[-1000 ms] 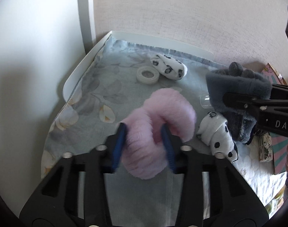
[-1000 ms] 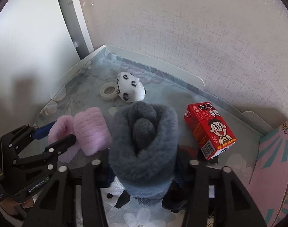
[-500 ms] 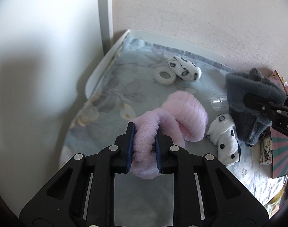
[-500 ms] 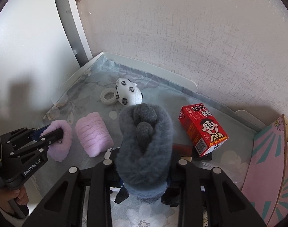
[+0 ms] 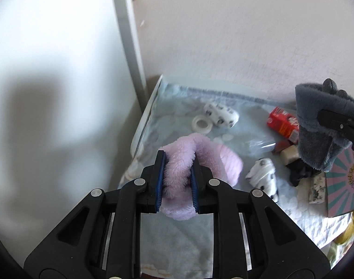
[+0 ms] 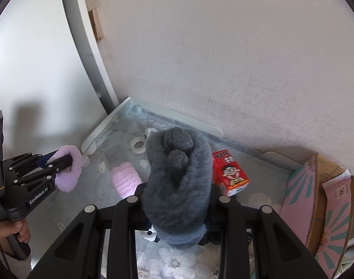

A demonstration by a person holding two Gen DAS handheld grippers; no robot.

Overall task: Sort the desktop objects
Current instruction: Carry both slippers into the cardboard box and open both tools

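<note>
My left gripper [image 5: 175,181] is shut on a pink fluffy sock [image 5: 179,162] and holds it above the floral cloth [image 5: 300,218]. A second pink sock [image 6: 127,179] lies on the cloth below. My right gripper [image 6: 177,211] is shut on a grey fluffy glove [image 6: 177,186], raised over the table; its pads are buried in the fur. From the left wrist view the grey glove [image 5: 321,130] hangs at the far right. In the right wrist view the left gripper [image 6: 60,160] is at the left with the pink sock [image 6: 68,169].
On the cloth lie a white tape roll [image 5: 201,124], two white spotted sock rolls [image 5: 221,114] [image 5: 264,179], a red drink carton [image 6: 230,174], a clear bag [image 5: 260,144] and a black bundle [image 5: 300,174]. A pink striped box [image 6: 316,197] stands at the right. Walls close in behind and left.
Both grippers have risen. The left jaws squeezed tight on the pink sock and lifted it away from its mate. The grey glove went up in the right gripper.
</note>
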